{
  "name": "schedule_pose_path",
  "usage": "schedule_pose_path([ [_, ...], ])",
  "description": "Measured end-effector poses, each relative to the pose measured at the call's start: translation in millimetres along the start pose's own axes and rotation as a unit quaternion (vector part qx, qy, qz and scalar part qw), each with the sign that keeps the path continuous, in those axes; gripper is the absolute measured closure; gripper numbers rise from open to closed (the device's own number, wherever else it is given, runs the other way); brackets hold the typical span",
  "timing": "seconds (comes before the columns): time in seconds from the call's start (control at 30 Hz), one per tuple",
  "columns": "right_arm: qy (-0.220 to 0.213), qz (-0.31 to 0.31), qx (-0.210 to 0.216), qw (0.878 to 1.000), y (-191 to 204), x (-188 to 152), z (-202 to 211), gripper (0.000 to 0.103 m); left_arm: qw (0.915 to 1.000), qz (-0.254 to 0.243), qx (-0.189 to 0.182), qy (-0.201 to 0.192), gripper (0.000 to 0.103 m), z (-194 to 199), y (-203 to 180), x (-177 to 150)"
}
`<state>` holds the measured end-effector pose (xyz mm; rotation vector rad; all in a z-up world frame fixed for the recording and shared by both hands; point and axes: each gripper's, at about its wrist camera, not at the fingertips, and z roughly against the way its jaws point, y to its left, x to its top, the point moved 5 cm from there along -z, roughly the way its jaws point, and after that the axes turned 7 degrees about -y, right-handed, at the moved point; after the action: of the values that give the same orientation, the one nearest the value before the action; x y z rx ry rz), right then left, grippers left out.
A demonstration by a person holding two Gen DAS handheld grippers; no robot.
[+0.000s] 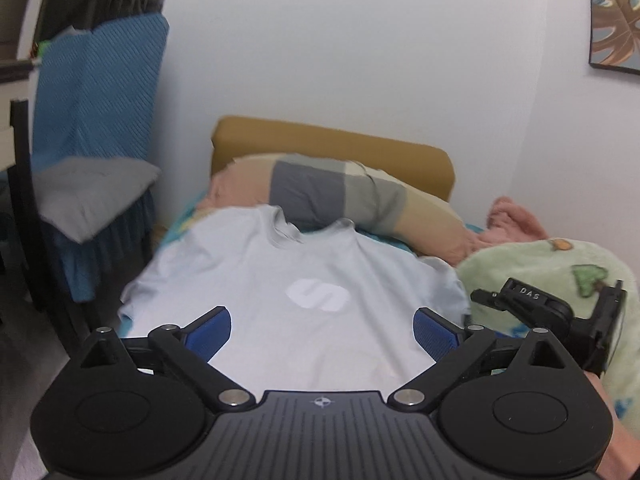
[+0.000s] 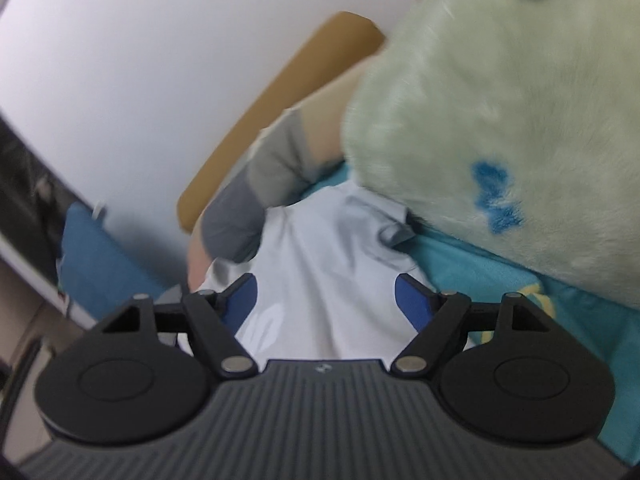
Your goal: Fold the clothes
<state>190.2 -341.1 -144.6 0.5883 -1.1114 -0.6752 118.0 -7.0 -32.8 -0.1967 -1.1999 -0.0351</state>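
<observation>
Both hand-held grippers (image 1: pixel 322 330) (image 2: pixel 325 306) wide above T-shirt (image 1: pixel 280 280).

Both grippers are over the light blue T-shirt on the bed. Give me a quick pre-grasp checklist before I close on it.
1. Left gripper jaws open, nothing between the pads: ok.
2. Right gripper jaws open, nothing gripped: ok.
3. T-shirt spread logo-up: ok.
4. Right sleeve flat: not ok, bunched against the green plush blanket.
5. Collar clear of the striped pillow: not ok, they touch.
6. Bottom hem in view: cannot tell, hidden by the grippers.
</observation>
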Motion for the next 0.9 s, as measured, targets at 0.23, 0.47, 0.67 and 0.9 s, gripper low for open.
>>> schedule_pose_path([
  [0.23,0.011,-0.007,-0.008,1.000,-26,-7,-87,0.024,0.9998,0.012,-0.010,0.015,0.003,-32,5,-13],
  [0.47,-0.034,-0.035,0.017,0.999,-27,-1,-146,0.026,0.9981,0.031,-0.022,0.049,0.003,-69,10,-32],
  [0.67,-0.039,-0.023,-0.003,0.999,-5,-2,-181,0.047,0.9955,0.049,-0.023,0.078,0.003,-97,10,-47],
  [0.9,-0.088,0.046,-0.039,0.994,33,11,-171,0.089,0.9969,0.050,-0.012,0.059,0.003,-95,26,-34],
])
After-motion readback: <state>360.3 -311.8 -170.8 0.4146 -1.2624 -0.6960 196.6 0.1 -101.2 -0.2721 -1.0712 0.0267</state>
